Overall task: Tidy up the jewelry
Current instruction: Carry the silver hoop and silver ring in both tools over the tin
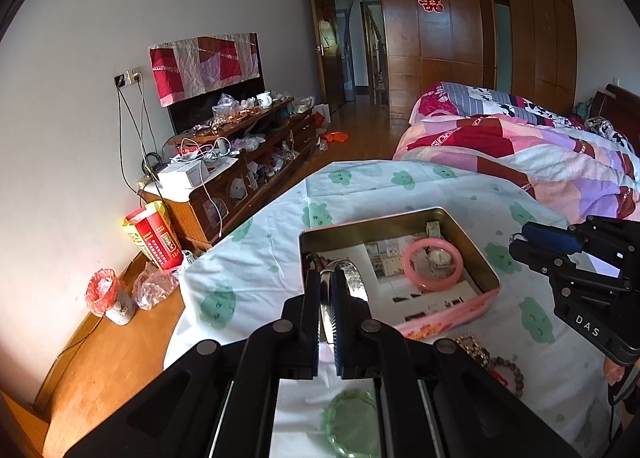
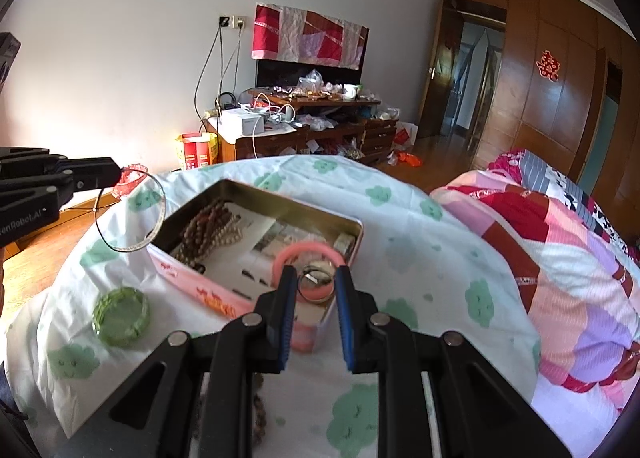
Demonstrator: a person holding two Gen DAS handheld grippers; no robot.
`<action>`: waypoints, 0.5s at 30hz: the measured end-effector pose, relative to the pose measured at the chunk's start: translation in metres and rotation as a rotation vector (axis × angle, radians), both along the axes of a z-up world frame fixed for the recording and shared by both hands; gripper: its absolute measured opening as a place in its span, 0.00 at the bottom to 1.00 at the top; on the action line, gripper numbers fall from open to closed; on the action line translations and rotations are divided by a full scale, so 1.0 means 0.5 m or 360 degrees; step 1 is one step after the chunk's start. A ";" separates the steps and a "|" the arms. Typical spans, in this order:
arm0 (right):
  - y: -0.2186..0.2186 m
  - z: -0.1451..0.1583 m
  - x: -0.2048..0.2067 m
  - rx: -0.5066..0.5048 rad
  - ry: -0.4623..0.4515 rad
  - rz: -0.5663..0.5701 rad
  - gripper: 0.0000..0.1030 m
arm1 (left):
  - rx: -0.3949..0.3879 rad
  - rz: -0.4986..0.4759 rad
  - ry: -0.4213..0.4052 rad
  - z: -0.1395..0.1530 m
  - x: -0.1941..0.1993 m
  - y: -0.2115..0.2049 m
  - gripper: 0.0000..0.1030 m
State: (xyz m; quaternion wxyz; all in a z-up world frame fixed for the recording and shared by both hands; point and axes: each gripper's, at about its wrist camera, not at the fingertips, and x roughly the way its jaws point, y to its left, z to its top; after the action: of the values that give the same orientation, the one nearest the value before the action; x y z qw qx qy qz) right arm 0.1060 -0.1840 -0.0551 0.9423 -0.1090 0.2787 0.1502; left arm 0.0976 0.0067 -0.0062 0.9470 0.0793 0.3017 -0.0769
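Note:
My left gripper (image 1: 327, 282) is shut on a silver bangle (image 1: 352, 278) and holds it above the left end of an open pink tin (image 1: 486, 272). In the right wrist view the bangle (image 2: 132, 213) hangs from the left gripper (image 2: 114, 173) beside the tin (image 2: 188, 278). The tin holds a pink bangle (image 1: 432, 264), a watch (image 1: 440, 256) and wooden beads (image 2: 208, 227). My right gripper (image 2: 316, 278) is open and empty just above the tin's near right corner. A green glass bangle (image 2: 120, 316) lies on the cloth left of the tin.
The tin stands on a table with a white cloth with green clouds (image 2: 420, 250). A gold watch (image 1: 474, 346) and a bead bracelet (image 1: 508, 372) lie in front of the tin. A bed with a patchwork quilt (image 2: 560, 250) is to the right.

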 end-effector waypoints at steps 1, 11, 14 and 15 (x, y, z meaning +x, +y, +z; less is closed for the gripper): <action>0.001 0.002 0.006 -0.0002 -0.0004 0.0002 0.21 | 0.0006 0.0002 -0.0001 -0.001 0.007 -0.002 0.04; 0.020 -0.003 0.070 -0.0016 0.0009 -0.0010 0.21 | 0.0016 0.0010 0.0020 -0.016 0.060 -0.020 0.04; 0.023 -0.008 0.079 -0.0022 0.0018 -0.0014 0.21 | 0.0028 0.0008 0.0037 -0.027 0.074 -0.028 0.04; 0.023 -0.010 0.082 -0.0024 0.0021 -0.0014 0.21 | 0.0029 0.0008 0.0044 -0.030 0.078 -0.029 0.04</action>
State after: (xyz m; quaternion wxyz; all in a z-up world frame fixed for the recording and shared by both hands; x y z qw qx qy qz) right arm 0.1472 -0.1723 -0.0601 0.9402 -0.1138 0.2865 0.1446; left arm 0.1367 -0.0080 -0.0213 0.9421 0.0863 0.3156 -0.0729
